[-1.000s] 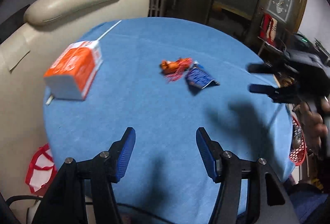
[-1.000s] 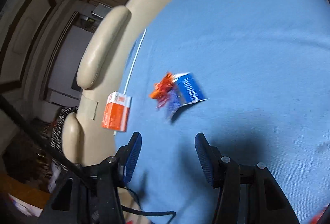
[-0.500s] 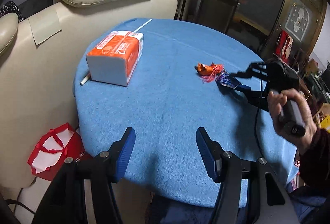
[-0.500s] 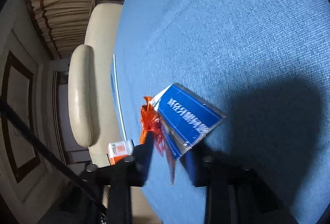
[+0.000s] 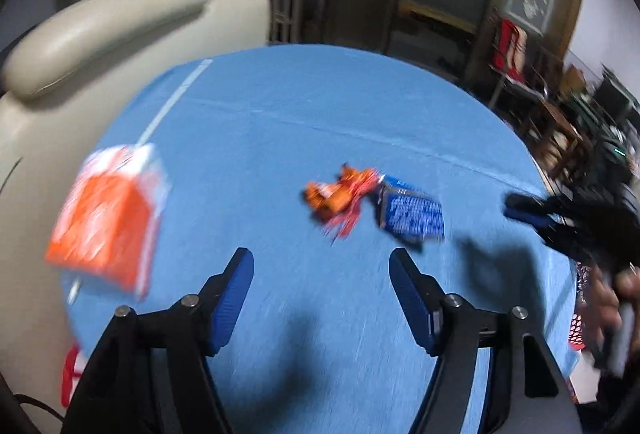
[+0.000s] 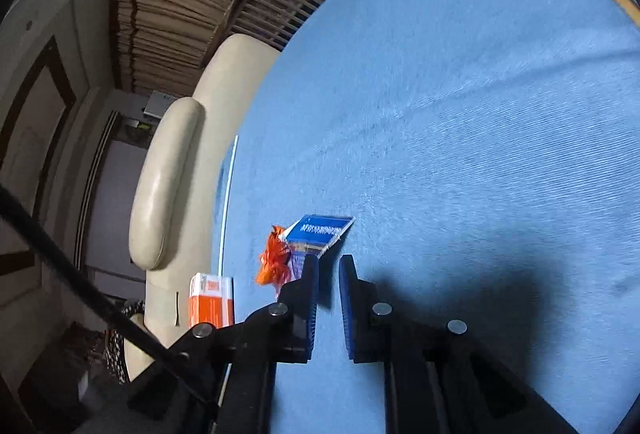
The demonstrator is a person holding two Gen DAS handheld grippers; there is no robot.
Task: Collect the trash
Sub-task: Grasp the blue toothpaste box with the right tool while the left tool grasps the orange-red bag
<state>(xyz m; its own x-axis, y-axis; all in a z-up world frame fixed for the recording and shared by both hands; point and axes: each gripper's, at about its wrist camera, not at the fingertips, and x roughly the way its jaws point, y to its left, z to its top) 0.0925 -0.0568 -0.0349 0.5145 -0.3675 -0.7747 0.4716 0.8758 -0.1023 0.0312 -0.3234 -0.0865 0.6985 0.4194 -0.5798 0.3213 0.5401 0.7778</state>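
I am bringing my right gripper (image 6: 328, 274), jaws together and empty, just short of the blue wrapper (image 6: 318, 232) mid-worktop (image 6: 480, 114); I should part them first. My left gripper (image 5: 320, 286) is opening, empty.

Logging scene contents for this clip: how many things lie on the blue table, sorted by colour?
Orange: 2, the tissue pack and the crumpled wrapper
Blue: 1, the blue wrapper
White: 1, the thin stick
Total: 4, all on the blue tablecloth
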